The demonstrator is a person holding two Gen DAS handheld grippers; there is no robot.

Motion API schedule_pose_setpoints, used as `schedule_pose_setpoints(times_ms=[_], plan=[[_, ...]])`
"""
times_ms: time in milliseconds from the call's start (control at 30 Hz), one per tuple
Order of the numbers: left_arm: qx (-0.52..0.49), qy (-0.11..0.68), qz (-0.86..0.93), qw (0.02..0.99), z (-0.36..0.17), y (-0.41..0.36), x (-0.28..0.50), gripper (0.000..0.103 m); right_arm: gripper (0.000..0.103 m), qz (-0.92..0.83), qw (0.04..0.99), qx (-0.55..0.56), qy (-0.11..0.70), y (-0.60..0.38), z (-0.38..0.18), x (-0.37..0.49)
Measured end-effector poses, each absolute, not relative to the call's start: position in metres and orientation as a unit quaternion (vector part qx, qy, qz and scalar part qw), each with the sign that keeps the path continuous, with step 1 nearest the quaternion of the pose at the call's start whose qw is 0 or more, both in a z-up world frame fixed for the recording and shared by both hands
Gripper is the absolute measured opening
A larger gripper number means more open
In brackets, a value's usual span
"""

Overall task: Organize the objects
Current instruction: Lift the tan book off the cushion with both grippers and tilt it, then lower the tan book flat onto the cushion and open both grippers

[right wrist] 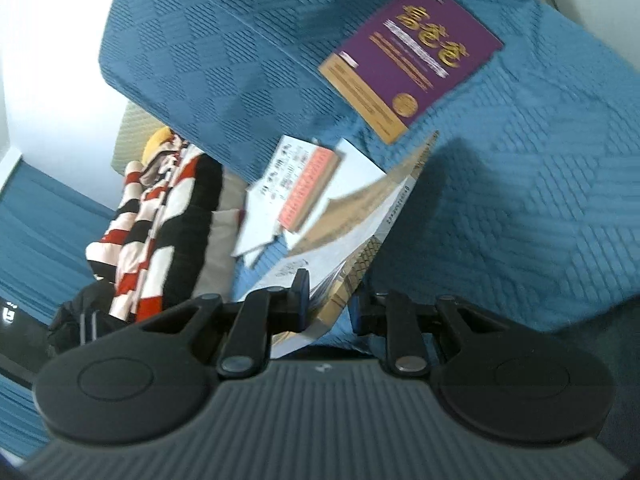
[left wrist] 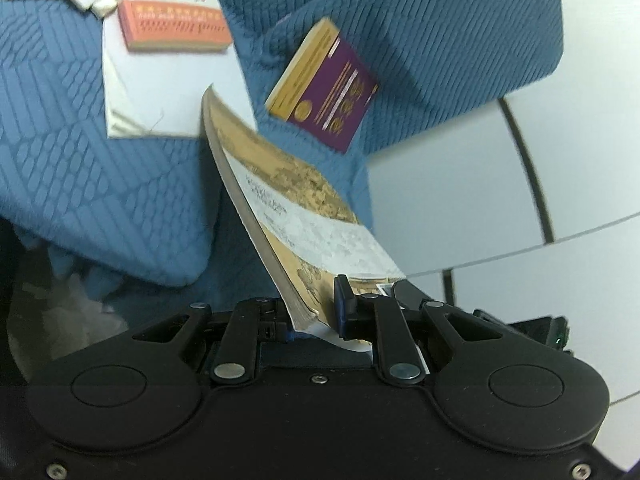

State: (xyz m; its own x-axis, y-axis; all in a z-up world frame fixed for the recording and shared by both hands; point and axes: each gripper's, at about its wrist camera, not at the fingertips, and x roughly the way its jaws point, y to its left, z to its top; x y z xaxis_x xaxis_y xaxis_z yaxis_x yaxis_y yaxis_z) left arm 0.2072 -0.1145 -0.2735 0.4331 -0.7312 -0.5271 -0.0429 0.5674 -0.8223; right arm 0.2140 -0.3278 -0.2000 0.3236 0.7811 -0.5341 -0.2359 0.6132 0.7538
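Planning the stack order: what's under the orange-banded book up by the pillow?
The orange-banded book lies on a white book or sheet, itself on the blue bedspread. What the orange book covers of it is hidden.

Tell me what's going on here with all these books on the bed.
A person is tidying books with a handheld claw in each hand. The left claw and the right claw are both shut on the same tan-and-white book, holding it tilted above the blue bedspread. A purple book and an orange-banded book lie on the bedspread, not yet gathered. Striped clothing lies nearby.
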Motion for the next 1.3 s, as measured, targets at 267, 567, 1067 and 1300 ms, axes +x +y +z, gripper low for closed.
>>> schedule_pose_setpoints(times_ms=[267, 567, 1067, 1300], plan=[[-0.357, 0.534, -0.237, 0.729, -0.309, -0.148, 0.196, 0.020, 0.023, 0.294, 0.766, 0.253, 0.512, -0.330, -0.233, 0.200], [-0.287, 0.589, -0.223, 0.722, -0.327, -0.180, 0.196, 0.021, 0.024, 0.239, 0.747, 0.275, 0.555, -0.341, -0.275, 0.197], [-0.219, 0.570, -0.193, 0.768, -0.290, -0.176, 0.191, 0.048, 0.036, 0.161, 0.803, 0.191, 0.542, -0.354, -0.248, 0.194], [-0.193, 0.517, -0.206, 0.808, -0.239, -0.176, 0.186, 0.048, 0.036, 0.183, 0.844, 0.156, 0.479, -0.345, -0.194, 0.184]])
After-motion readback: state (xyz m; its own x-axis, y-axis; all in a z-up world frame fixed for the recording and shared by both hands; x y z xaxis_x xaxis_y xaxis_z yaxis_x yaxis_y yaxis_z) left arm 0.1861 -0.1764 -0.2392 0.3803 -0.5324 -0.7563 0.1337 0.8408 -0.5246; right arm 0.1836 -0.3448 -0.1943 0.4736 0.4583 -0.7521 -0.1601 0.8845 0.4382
